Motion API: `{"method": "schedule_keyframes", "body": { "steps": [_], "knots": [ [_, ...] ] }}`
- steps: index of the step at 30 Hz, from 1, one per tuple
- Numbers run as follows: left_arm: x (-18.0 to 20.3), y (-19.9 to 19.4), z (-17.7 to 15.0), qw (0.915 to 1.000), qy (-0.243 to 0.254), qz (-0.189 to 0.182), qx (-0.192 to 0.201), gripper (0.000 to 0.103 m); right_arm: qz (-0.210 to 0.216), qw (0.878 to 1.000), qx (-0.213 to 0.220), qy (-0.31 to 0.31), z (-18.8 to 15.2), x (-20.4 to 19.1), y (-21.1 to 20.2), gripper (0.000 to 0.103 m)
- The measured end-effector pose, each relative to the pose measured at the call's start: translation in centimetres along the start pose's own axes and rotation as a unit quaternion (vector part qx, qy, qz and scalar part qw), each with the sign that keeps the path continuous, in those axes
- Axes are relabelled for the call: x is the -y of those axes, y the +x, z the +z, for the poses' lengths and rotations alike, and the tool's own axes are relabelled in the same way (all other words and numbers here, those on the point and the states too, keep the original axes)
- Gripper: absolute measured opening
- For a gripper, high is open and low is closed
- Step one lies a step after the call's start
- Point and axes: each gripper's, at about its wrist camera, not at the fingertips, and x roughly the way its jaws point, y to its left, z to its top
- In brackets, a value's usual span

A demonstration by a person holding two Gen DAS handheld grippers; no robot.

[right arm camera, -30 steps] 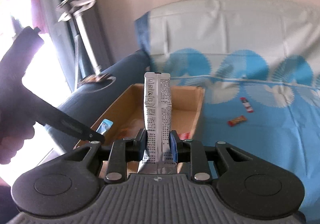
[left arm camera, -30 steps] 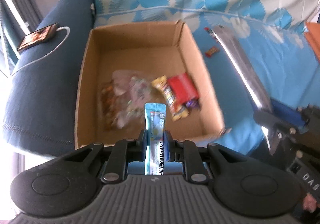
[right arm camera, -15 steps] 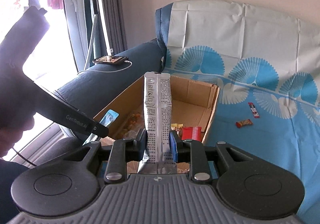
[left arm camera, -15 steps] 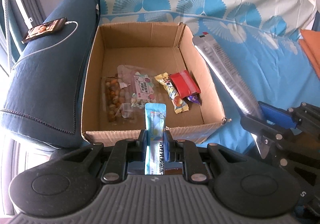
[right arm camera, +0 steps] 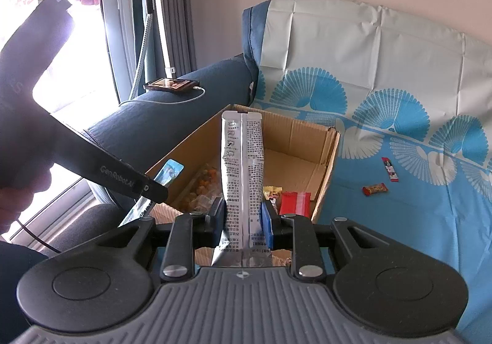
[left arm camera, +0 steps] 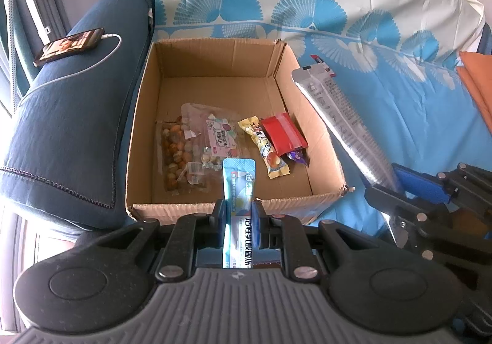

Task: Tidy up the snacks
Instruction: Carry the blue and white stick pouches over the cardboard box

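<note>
Cardboard box ahead of both tools already holds several snacks, while the left gripper clamps a blue packet, the right gripper a silver pouch, and two candies wait outside.

The left gripper, holding the blue sachet, is pulling back from the cardboard box, so more of the box is showing. The right gripper is swinging its silver packet toward the box opening.
</note>
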Motion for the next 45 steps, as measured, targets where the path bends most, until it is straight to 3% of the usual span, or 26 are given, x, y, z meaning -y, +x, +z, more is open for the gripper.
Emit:
{"method": "schedule_keyframes", "body": {
  "steps": [30,45],
  "knots": [
    [-0.9,0.9,1.0,0.9999,-0.010,0.000,-0.002,0.019,-0.007,1.000,-0.014,0.006,0.7,0.1,1.4,0.027],
    [-2.8,2.8,4.2,0.9996,-0.025,0.011,0.009,0.019,-0.019,1.000,-0.013,0.017,2.3,1.6,4.1,0.027]
  ]
}}
